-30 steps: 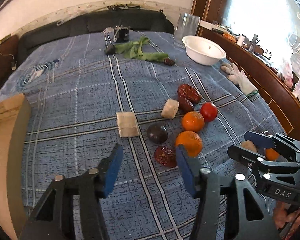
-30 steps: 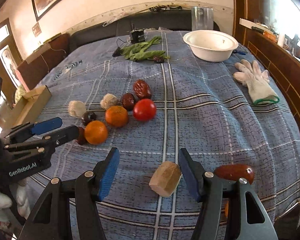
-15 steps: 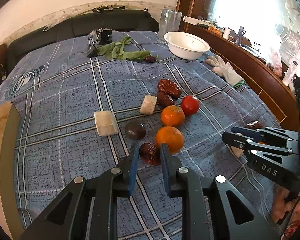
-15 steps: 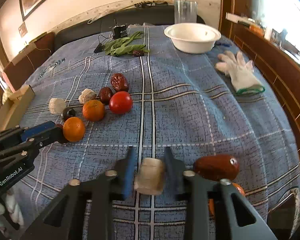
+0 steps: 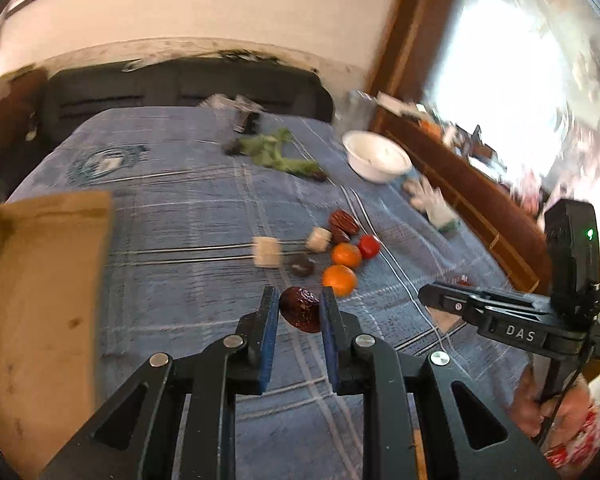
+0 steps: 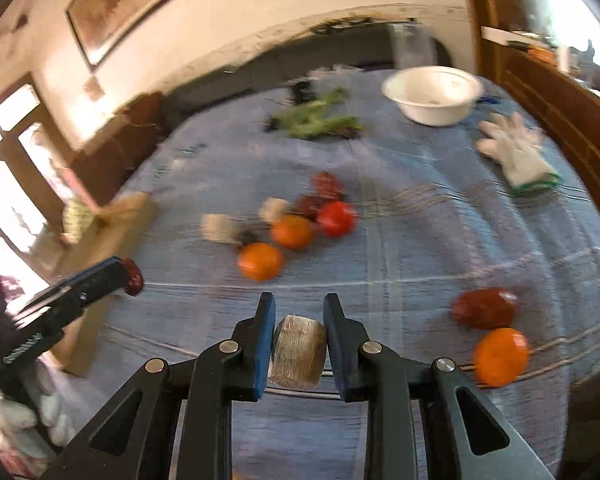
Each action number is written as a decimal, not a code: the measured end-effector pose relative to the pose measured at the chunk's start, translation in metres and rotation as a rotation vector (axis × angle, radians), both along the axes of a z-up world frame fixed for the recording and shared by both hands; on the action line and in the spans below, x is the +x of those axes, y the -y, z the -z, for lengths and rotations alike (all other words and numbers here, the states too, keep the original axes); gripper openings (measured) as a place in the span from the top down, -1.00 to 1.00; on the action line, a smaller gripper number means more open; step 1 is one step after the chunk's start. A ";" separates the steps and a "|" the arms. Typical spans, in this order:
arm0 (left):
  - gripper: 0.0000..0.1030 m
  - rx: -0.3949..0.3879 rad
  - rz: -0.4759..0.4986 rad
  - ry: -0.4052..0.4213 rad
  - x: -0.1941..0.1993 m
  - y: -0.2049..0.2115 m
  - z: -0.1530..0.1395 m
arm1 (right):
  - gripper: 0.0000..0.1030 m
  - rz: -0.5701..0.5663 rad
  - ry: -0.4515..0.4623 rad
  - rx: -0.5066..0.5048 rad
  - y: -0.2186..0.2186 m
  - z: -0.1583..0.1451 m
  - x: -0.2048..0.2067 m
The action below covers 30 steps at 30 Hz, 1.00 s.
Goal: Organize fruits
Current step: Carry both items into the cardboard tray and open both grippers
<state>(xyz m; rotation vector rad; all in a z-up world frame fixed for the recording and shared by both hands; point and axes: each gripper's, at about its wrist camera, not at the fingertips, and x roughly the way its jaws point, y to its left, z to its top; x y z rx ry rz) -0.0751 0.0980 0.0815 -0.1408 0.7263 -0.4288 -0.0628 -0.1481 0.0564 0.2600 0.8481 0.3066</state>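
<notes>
A big blue checked cloth (image 5: 188,216) covers the bed. A brown box (image 5: 40,280) sits at 9 o'clock in the left view. A white bowl (image 6: 434,96) is at 1 o'clock in the right view. Oranges (image 6: 260,261) and a red tomato (image 6: 336,218) sit in a bunch near the middle. The left gripper (image 5: 298,310) squeezes a dark red fruit (image 5: 300,309). The right gripper (image 6: 298,320) squeezes a tan block (image 6: 298,352).
</notes>
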 end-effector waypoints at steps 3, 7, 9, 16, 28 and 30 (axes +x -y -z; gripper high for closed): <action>0.61 -0.039 -0.089 0.005 -0.012 -0.041 -0.006 | 0.47 -0.100 0.000 0.116 -0.023 -0.011 0.002; 0.61 -0.008 -0.240 0.007 -0.027 -0.099 -0.008 | 0.47 -0.232 -0.012 0.206 -0.073 -0.022 0.006; 0.61 0.006 -0.318 -0.010 -0.034 -0.131 -0.005 | 0.46 -0.302 -0.018 0.215 -0.107 -0.025 0.008; 0.61 0.019 -0.523 -0.105 -0.037 -0.220 0.017 | 0.46 -0.514 -0.024 0.129 -0.235 -0.024 0.009; 0.61 0.104 -0.571 -0.174 -0.035 -0.242 0.049 | 0.45 -0.601 -0.057 -0.067 -0.334 0.018 0.019; 0.60 0.104 -0.586 -0.180 -0.037 -0.244 0.051 | 0.45 -0.611 -0.054 -0.089 -0.340 0.024 0.019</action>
